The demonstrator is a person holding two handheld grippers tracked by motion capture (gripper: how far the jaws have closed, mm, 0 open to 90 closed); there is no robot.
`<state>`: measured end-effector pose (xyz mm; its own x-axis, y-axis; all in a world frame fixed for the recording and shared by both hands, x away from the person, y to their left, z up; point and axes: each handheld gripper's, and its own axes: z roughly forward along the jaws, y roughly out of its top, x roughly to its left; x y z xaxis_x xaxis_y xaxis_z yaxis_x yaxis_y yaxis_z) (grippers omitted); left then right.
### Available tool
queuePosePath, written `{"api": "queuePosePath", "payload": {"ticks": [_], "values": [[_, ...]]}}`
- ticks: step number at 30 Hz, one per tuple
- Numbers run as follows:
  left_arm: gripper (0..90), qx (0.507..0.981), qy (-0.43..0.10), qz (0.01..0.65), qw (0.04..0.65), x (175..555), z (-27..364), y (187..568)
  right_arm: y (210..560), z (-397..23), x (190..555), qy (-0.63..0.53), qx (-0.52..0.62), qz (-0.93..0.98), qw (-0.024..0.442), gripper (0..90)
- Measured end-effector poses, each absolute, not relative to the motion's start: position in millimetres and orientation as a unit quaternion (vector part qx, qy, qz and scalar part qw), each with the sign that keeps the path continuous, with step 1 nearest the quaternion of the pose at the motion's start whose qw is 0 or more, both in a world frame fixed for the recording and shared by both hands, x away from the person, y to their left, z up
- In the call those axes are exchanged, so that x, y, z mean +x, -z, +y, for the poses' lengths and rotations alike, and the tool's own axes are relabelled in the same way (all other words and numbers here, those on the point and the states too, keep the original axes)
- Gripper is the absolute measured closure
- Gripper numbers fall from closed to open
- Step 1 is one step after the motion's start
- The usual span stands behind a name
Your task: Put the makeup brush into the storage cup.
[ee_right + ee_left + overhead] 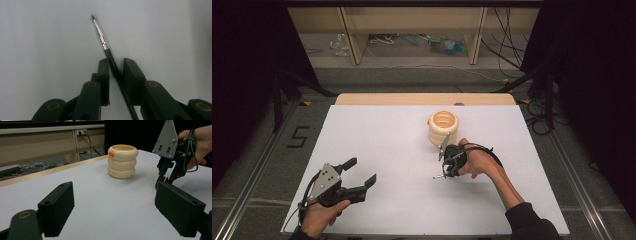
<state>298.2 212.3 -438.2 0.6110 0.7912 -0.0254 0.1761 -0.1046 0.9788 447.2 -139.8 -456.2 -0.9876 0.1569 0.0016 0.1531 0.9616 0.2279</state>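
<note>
Table (377, 130): white top, wood edge at far side. Cream ribbed holder (443, 128) (three stacked rings, small orange dot near rim) stands upright, far-centre-right; same holder in left gripper view (122, 161), well beyond the jaws.

L gripper (361, 173): near-left of table, held by L hand (319, 216), jaws spread wide, nothing between them, above bare tabletop. Well apart from holder + R gripper.

R gripper (444, 165): just in front of holder, tilted down at tabletop, R hand (479, 162) behind it. In left gripper view its tips are down at the table surface (163, 176).

Brush (110, 56): thin, black handle, silver ferrule, dark tip. Lies on tabletop between R jaws, running diagonally, bristle end pointing away past the tips. Jaws narrowed round the handle; one pad looks to be touching, small gap on the other side, so not clamped yet. Brush tip just visible in high view (437, 177).
</note>
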Motion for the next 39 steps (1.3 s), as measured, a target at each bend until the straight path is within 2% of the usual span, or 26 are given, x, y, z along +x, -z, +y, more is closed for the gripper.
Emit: {"api": "queuePosePath", "payload": {"ticks": [39], "values": [[15.8, 0.690, -0.271, 0.349, 0.573, 298.3, 212.4, 437.8, 455.2, -133.1, 447.0, -0.084, 0.047, 0.995, 0.018, 84.1]]}}
